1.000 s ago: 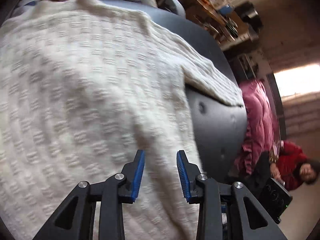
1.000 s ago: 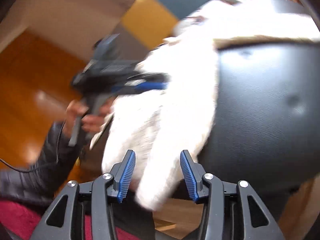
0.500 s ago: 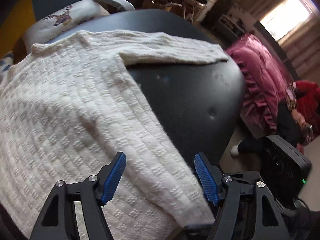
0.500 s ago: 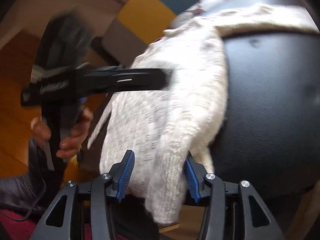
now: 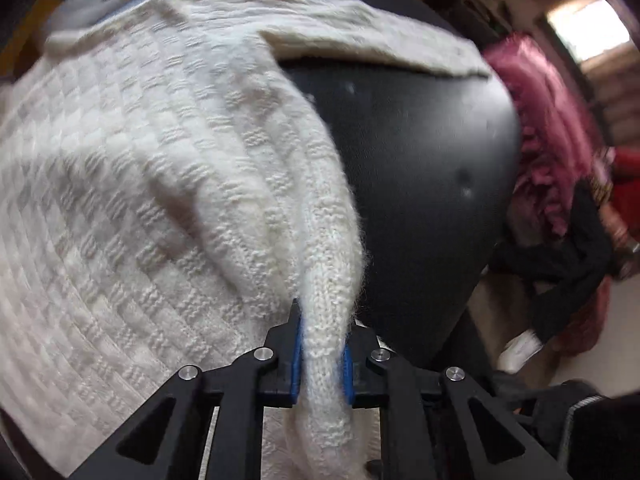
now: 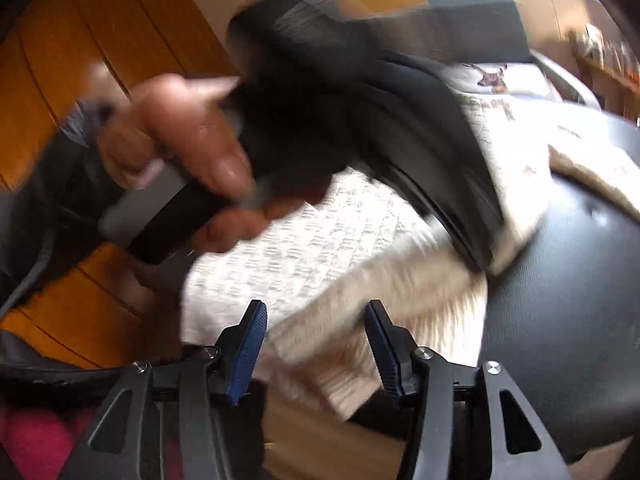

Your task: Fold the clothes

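Blurring everywhere: left gripper [image 5: 321, 350], sweater [image 5: 160, 184].

**Black frames, blue pads, dark puffy sleeve**

Both tools are built the same way. The left gripper [image 5: 322, 354] is made of matte black plastic, with triangular cutouts in the linkage arms and round silver screws at the pivots. Ribbed blue pads [image 5: 296, 354] are fitted on the inner finger faces. The right gripper [image 6: 316, 344] is finished identically: black frame, silver screws, ridged blue pads [image 6: 250, 350]. In the right wrist view a hand [image 6: 180, 152] is seen, blurred, with a dark quilted sleeve [image 6: 52, 184] worn above it and a thin dark cable [image 6: 36, 272] alongside.
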A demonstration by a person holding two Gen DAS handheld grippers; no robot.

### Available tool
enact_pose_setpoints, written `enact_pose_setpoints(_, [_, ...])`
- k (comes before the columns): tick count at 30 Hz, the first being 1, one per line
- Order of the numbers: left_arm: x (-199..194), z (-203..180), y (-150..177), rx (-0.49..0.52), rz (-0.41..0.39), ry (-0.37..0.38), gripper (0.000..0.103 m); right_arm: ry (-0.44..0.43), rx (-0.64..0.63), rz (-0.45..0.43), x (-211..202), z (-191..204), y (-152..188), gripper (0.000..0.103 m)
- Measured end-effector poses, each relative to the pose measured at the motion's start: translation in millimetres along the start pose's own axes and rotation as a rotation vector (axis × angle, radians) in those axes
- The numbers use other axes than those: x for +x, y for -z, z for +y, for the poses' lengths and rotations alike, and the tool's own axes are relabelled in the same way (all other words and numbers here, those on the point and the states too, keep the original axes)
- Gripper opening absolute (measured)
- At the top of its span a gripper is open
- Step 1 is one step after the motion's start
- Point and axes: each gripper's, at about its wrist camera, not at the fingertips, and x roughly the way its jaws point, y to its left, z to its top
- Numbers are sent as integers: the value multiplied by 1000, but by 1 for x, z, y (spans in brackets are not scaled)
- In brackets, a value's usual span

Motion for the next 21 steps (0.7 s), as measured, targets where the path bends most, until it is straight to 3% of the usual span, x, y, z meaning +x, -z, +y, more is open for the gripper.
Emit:
enact_pose_setpoints(4, [-40,66,28,-227,-184,288,15,-139,280,-82,-51,-56,24,52])
enact_pose_setpoints(6, [-50,83,43,-271,-233,344,15,-122,416,-108,-62,-90,35,52])
enact_pose_setpoints(10, [-56,91,54,-295,-267,421,15,-42,544,-119,-58,-131,41,54])
enact_pose_setpoints(19, [-66,47,23,-270,-317,563,15,-83,378,-25,-3,-117,5,54])
enact_pose_setpoints(21, [-72,42,15,-266,-323,576,15,-40,318,0,-10,-110,7,54])
